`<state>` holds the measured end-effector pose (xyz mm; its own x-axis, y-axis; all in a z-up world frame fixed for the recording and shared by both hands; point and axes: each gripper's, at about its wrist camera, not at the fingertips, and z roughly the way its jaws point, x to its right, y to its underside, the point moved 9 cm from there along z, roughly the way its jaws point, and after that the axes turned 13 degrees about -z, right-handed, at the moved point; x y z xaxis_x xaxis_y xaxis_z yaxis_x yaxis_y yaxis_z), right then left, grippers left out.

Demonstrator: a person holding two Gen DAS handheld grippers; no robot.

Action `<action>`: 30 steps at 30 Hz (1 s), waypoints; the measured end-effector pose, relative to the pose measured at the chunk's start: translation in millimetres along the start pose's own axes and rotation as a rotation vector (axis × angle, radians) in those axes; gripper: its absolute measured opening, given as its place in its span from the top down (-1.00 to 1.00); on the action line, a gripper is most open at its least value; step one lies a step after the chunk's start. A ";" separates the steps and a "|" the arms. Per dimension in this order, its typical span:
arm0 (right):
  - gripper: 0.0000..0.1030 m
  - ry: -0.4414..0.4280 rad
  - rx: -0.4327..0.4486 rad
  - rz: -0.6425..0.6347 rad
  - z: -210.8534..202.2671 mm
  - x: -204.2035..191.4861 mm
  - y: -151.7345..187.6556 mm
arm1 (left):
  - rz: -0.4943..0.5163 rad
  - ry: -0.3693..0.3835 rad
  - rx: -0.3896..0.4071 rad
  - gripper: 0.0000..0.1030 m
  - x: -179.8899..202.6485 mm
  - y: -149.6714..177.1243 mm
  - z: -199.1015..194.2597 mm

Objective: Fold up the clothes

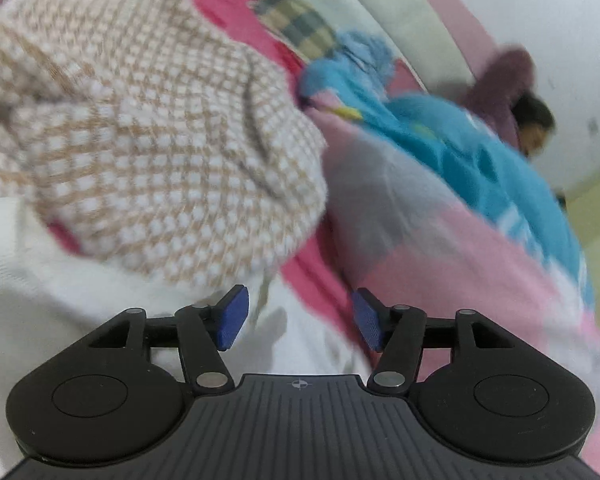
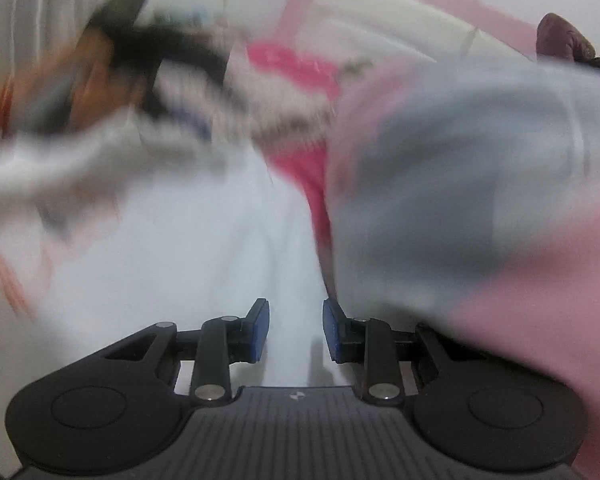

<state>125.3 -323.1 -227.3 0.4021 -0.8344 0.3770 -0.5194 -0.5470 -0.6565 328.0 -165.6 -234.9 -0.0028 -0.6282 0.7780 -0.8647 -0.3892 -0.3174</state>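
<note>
The left gripper point(image 1: 298, 318) is hanging over a white sheet-covered surface point(image 1: 28, 320) with its blue-padded fingers point(image 1: 231, 318) standing apart and nothing lying between them. Straight ahead at twelve o'clock, slightly to eleven, a beige-and-white checked knit garment point(image 1: 140, 140) is lying bunched, its near edge just beyond the left pad. At about one o'clock a pink and grey soft garment point(image 1: 420, 240) is spreading across the right side, with a bright magenta cloth point(image 1: 320, 276) running out from under it toward the fingers. Farther off at one o'clock a turquoise garment point(image 1: 480, 152) is lying on top, and a checked green-and-dark cloth point(image 1: 300, 28) is sitting at twelve o'clock far back.

In the right wrist view, heavily blurred, the right gripper point(image 2: 296, 330) is holding its blue pads point(image 2: 261, 330) moderately apart over the white surface point(image 2: 204, 260), gripping nothing. The pink and grey garment point(image 2: 460, 180) is filling the two o'clock side, touching the gripper's right linkage. The magenta cloth point(image 2: 304, 160) is lying at twelve o'clock.
</note>
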 end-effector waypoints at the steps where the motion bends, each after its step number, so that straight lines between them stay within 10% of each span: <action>1: 0.40 -0.021 0.005 0.002 7.7 3.0 -14.3 | 0.043 -0.016 -0.016 -0.13 -3.5 6.8 -6.8; 7: 0.40 -0.153 -0.070 -0.075 90.1 18.5 -90.9 | 0.166 -0.122 -0.069 -0.13 -50.7 33.2 -26.8; 14: 0.41 -0.171 -0.392 -0.346 208.1 15.5 -101.6 | 0.147 -0.041 -0.082 -0.10 -78.1 33.5 -46.9; 26: 0.62 -0.415 -0.521 -0.292 219.5 7.1 -73.7 | 0.141 0.011 -0.101 -0.08 -90.0 35.5 -52.7; 30: 0.92 -0.297 -0.474 -0.451 210.9 -8.9 -63.7 | 0.182 -0.013 -0.083 -0.08 -83.8 39.1 -51.0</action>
<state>313.8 -266.4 -326.6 0.8076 -0.5035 0.3070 -0.4990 -0.8609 -0.0991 268.8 -93.8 -284.9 -0.1567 -0.6915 0.7051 -0.8892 -0.2119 -0.4054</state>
